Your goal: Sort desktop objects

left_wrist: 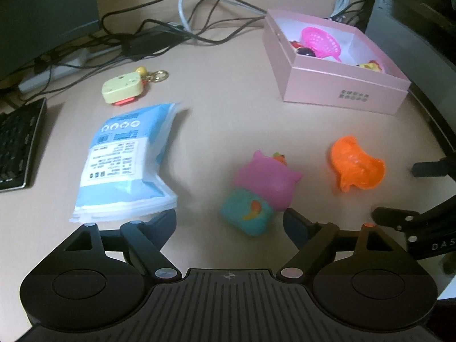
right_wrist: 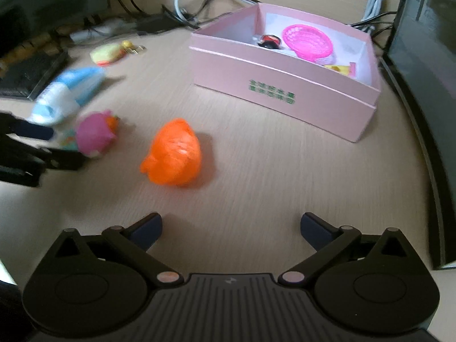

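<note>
The pink box (left_wrist: pixel 342 91) stood open toward the back of the pale wooden desk (left_wrist: pixel 222 119), holding a pink basket (left_wrist: pixel 322 41) and small toys. Before it lay an orange toy (right_wrist: pixel 171 154), a pink-and-teal toy (left_wrist: pixel 262 193), a blue packet (left_wrist: pixel 125 162) and a yellow keychain (left_wrist: pixel 122 88) (all apart from one another). The left gripper (left_wrist: pixel 229 222) hung released just over the pink-and-teal toy, not pressing it. The right gripper (right_wrist: pixel 230 228) gaped wide, empty, near the orange toy. Cables (left_wrist: pixel 171 28), a keyboard (left_wrist: pixel 17 148) and dark monitors (right_wrist: pixel 427 57) ringed the desk.
</note>
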Demonstrator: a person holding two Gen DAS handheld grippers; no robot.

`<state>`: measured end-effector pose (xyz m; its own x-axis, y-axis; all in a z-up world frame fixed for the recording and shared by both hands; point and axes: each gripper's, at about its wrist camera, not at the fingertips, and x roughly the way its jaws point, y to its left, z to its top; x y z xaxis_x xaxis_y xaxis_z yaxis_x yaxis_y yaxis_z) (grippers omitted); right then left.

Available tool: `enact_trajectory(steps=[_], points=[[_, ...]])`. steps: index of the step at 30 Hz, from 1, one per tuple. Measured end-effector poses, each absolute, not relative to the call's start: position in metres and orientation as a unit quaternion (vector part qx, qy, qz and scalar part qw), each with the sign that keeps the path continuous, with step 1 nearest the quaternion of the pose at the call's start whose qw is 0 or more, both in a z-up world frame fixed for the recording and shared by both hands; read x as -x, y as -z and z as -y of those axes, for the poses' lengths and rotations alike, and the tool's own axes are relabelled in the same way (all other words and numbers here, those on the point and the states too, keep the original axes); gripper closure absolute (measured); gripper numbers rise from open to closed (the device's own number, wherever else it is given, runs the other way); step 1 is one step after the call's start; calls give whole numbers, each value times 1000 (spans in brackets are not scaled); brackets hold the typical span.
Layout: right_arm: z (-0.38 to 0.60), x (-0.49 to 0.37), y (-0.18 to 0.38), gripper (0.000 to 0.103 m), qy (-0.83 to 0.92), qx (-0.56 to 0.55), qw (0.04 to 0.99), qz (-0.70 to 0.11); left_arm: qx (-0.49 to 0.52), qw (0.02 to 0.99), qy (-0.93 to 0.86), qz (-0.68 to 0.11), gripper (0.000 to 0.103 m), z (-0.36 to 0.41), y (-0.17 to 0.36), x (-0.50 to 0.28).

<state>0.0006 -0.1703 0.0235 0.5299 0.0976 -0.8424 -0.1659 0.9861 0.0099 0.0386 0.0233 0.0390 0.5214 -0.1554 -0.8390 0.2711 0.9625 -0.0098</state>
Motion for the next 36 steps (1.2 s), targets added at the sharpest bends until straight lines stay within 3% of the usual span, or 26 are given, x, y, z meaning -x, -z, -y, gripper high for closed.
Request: enact_trajectory(steps=[6,12,18,20,33,36], points=[[171,-6,-27,0,-86,30,866,-492,-55,872,128,-469,10,-24,-43,-35],[160,-6,-49,1,-131,14,894,-428,-48,874,114,-471,8,-33,-43,-30],[137,-26,-39,34,-136,37,890,-433,-47,878,124,-460,8,-39,-45,-20],[134,-31,-36,54,-137,50,887,-439,-58,880,135,-451,8,-35,-47,-17],[145,-16,-60,54,-123,50,890,-436,-124,869,159,-451,20,13,-31,-57],[150,-12,-64,54,-122,47,890,-437,-127,866,162,-456,31,14,-28,-58]])
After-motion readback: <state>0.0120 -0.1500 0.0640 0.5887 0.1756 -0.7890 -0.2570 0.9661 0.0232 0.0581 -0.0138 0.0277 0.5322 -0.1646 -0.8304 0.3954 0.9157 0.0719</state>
